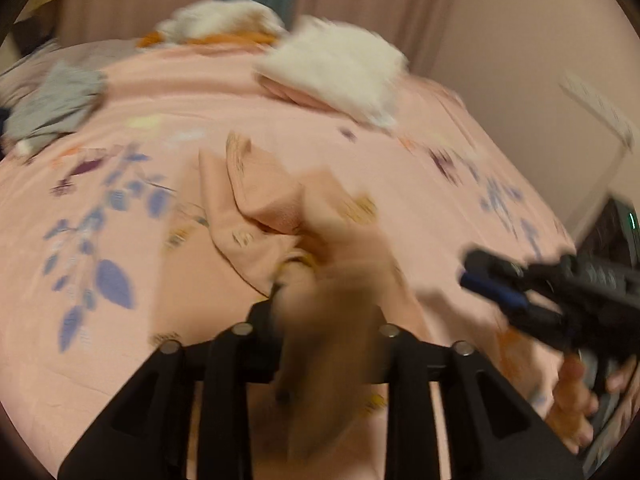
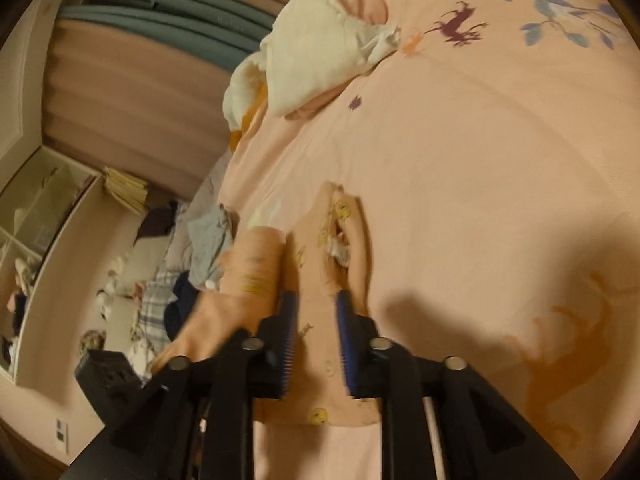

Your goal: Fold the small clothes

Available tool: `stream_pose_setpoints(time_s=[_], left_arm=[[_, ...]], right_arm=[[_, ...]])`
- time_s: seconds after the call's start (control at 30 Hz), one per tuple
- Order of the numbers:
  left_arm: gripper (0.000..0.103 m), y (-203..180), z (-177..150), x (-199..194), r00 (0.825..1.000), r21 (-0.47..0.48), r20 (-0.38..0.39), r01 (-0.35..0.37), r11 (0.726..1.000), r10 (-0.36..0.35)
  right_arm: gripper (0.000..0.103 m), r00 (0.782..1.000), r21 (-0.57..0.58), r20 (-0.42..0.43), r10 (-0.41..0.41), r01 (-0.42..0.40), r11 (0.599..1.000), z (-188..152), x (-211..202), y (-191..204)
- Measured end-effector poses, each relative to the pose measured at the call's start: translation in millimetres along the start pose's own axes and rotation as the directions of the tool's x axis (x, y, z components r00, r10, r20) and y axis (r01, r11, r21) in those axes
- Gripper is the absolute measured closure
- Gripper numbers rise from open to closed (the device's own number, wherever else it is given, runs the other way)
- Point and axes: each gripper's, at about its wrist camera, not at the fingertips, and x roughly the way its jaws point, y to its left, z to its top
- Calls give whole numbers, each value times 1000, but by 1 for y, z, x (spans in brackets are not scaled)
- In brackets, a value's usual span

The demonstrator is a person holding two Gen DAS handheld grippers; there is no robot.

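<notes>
Item: a small peach-pink cotton garment printed with little yellow figures (image 2: 320, 264), lying rumpled on a pink bedsheet patterned with blue leaves and purple deer (image 2: 480, 160), near its front edge. Going left to right in the left wrist view: a crumpled grey garment (image 1: 56, 104) is noted at the sheet's far left; the peach garment lies at centre, with a blurred fold of it draped over the left gripper (image 1: 320, 312), whose fingertips are hidden, so it cannot be told whether it is clamped on the cloth; a folded white cloth stack (image 1: 336, 72) is seen beyond; the right gripper (image 2: 316, 336) enters from the right. In the right wrist view its blue-padded jaws are seen standing apart, cloth lying between but unpinched. Risks judged: the draped fold may slip free if only loosely caught; a closing right gripper may pinch the bedsheet together with the garment; heavy blur suggests haste, by which a crooked fold could be caused.
</notes>
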Motion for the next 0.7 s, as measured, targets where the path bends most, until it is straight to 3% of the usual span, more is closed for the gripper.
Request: stream_pose_setpoints(time_s=[0.07, 0.1, 0.17, 0.23, 0.33, 0.43, 0.57, 0.63, 0.7], left_arm=[[73, 1, -3, -5, 996, -8, -23, 89, 996, -89], [72, 6, -4, -10, 995, -27, -7, 95, 995, -96], [55, 22, -5, -27, 998, -68, 31, 61, 996, -59], [45, 39, -8, -44, 998, -101, 54, 41, 994, -36], [44, 61, -19, -67, 997, -114, 72, 39, 993, -31], [40, 75, -30, -81, 996, -127, 87, -20, 992, 31], [39, 92, -52, -84, 995, -116, 93, -18, 993, 29], [39, 105, -62, -77, 995, -149, 79, -43, 988, 55], [39, 118, -67, -66, 998, -172, 22, -58, 983, 63]], right_arm=[[79, 999, 0, -8, -42, 42, 999, 1, -2, -4], [79, 999, -1, -13, -48, 48, 999, 1, -1, -6], [79, 999, -8, -24, -25, 25, 1000, 0, 2, -2], [75, 1000, -19, -30, -3, 2, 1000, 0, 5, 2], [61, 998, -52, -63, -3, 0, 999, 1, 13, 11], [61, 996, -83, -87, -25, 17, 996, -1, 26, 23], [60, 994, -173, -87, -69, 53, 983, -7, 37, 50], [50, 990, -262, -82, -114, 89, 961, -12, 45, 69], [38, 977, -390, -50, -207, 172, 905, -19, 56, 92]])
